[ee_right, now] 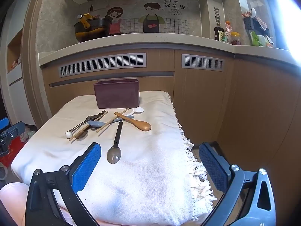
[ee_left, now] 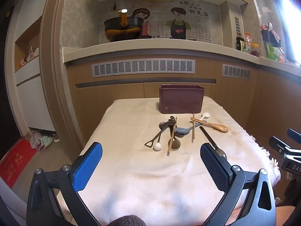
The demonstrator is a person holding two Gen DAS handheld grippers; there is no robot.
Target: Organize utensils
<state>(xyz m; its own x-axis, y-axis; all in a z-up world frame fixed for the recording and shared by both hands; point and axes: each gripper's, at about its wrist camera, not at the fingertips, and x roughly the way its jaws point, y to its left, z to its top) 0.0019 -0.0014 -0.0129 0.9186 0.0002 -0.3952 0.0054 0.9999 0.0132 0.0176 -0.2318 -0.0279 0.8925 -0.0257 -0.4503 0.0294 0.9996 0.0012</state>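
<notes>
Nothing looks sorted yet: the dark red holder (ee_left: 181,98) stands beyond the pile at the far end of the cloth-covered table (ee_left: 131,169), and no handle shows above its rim. Ahead of the left gripper (ee_left: 151,162), whose jaws are spread fully and hold nothing, lie crossed spoons and 2 chopsticks (ee_left: 172,138), with a wooden spoon (ee_left: 210,124) further right. The right gripper (ee_right: 149,162) is equally wide and empty, with a black-handled spoon (ee_right: 115,143) just ahead of its left finger, so I judge every utensil remains to be moved.
</notes>
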